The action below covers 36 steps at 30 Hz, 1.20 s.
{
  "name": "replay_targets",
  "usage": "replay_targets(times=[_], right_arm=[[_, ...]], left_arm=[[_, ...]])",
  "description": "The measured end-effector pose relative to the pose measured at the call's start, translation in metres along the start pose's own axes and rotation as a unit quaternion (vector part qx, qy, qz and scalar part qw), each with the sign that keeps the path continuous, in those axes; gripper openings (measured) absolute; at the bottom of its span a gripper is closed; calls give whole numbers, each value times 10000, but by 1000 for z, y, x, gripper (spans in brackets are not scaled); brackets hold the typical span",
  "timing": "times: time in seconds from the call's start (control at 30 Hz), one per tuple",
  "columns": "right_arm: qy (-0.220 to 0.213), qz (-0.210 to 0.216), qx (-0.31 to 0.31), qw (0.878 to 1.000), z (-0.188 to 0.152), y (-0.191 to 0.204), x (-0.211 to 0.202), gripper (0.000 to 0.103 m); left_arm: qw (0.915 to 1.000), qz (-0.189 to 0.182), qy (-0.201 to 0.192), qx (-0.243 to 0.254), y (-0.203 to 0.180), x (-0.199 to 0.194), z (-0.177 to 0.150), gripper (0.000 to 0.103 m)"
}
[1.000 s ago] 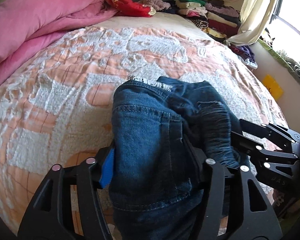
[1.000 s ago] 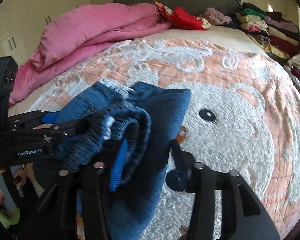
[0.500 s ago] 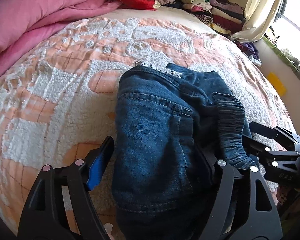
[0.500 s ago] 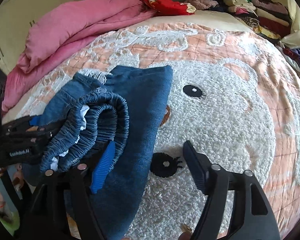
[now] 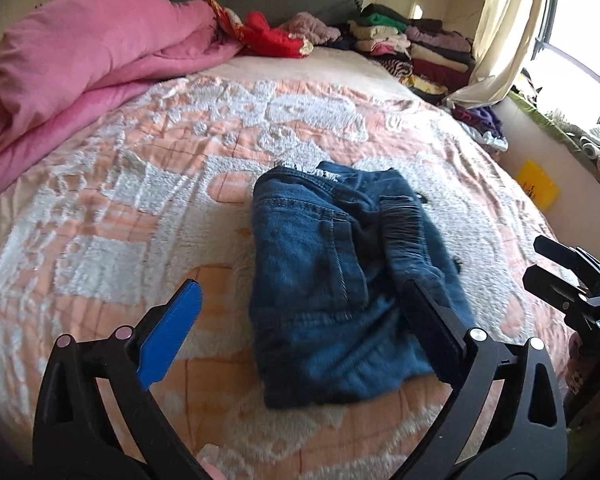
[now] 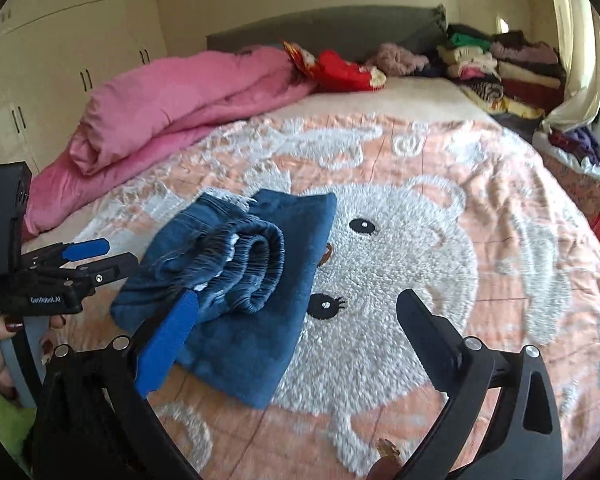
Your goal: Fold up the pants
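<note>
The blue jeans [image 5: 332,276] lie folded into a compact bundle on the bed, elastic waistband [image 6: 256,264] on top. My left gripper [image 5: 300,304] is open and empty, drawn back just in front of the bundle; it also shows at the left of the right wrist view [image 6: 100,256]. My right gripper [image 6: 300,312] is open and empty, its blue finger [image 6: 168,340] over the bundle's near edge without gripping it. It shows at the right edge of the left wrist view [image 5: 556,264].
The bed carries a peach and white bear-pattern blanket [image 6: 440,240]. A pink duvet [image 5: 80,72] is heaped at the far left. Stacks of folded clothes [image 5: 416,52] and a red item [image 5: 272,36] line the headboard. A window and curtain are at right.
Both grippers opened, let go of the jeans and drew back. The folded bundle now rests on the bed on its own.
</note>
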State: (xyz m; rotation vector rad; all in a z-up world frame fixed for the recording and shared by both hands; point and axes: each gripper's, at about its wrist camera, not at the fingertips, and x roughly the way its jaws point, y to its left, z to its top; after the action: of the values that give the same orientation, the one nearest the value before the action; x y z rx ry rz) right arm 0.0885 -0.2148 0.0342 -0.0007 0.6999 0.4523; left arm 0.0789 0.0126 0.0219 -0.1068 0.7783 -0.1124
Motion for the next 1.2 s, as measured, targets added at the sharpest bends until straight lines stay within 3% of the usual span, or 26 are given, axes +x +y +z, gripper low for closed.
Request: replay_targets(times=[0.17, 0.57, 0.93, 1.2], right_arm=[[-273, -151, -182, 9993, -9, 10, -27, 98], [-223, -293, -349, 9987, -36, 26, -54, 98], [71, -379, -195, 9991, -68, 27, -58, 99], [246, -406, -122, 9988, -77, 28, -46, 99]], left_arm=[[9999, -35, -116, -20, 1, -24, -9, 93], [9999, 17, -80, 121, -3, -55, -40, 93], [9998, -26, 204, 18, 0, -56, -73, 93], [9994, 13, 351, -19, 1, -47, -80, 93]])
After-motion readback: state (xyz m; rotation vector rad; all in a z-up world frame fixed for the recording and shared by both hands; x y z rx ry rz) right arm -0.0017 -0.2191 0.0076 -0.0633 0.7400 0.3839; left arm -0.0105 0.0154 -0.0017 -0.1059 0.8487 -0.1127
